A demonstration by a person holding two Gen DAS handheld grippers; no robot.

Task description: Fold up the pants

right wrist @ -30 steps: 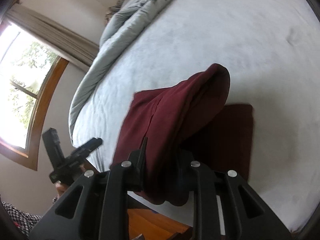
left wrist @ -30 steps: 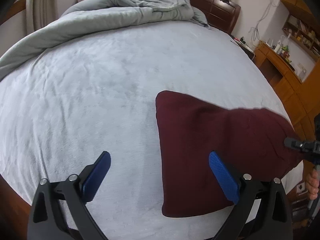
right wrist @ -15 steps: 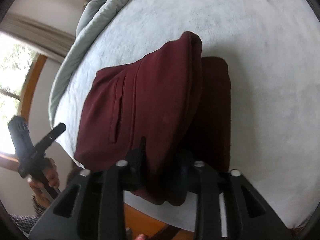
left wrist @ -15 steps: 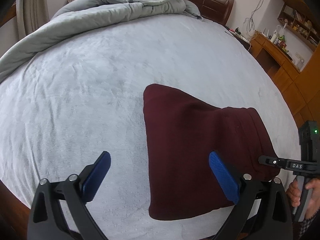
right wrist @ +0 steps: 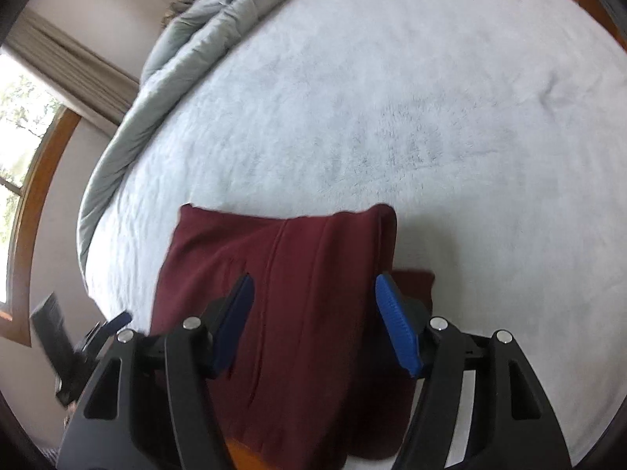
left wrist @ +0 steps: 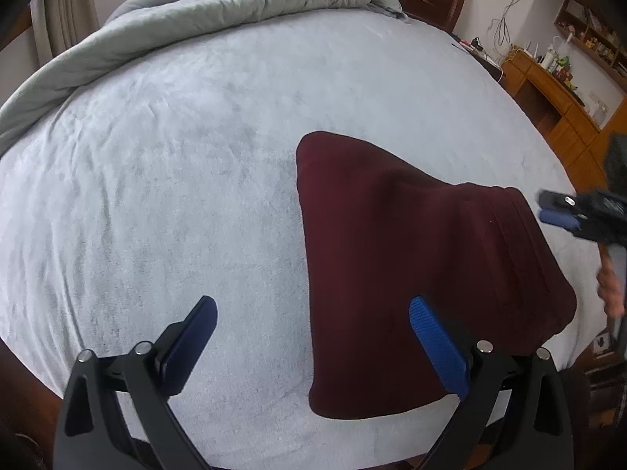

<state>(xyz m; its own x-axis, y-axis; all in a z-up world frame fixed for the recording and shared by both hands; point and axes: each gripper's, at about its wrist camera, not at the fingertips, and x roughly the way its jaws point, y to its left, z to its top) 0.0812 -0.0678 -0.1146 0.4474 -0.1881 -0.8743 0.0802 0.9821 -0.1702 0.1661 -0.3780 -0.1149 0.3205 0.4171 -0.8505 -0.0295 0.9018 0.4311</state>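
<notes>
On the bed (left wrist: pixel 203 164), toward its near edge, the maroon pants (left wrist: pixel 411 274) lie folded into a thick stack. From the left wrist camera they sit at about 3 o'clock, while the left gripper (left wrist: pixel 311 327) hovers above the pale fleece cover with its jaws spread wide, gripping nothing. The right gripper (right wrist: pixel 313 313) hangs over the pants (right wrist: pixel 298 313), its jaws released and parted, with the cloth showing between the blue pads (right wrist: pixel 395 325). A rumpled grey duvet (left wrist: pixel 235 11) is heaped at 12 o'clock, along the bed's far side.
</notes>
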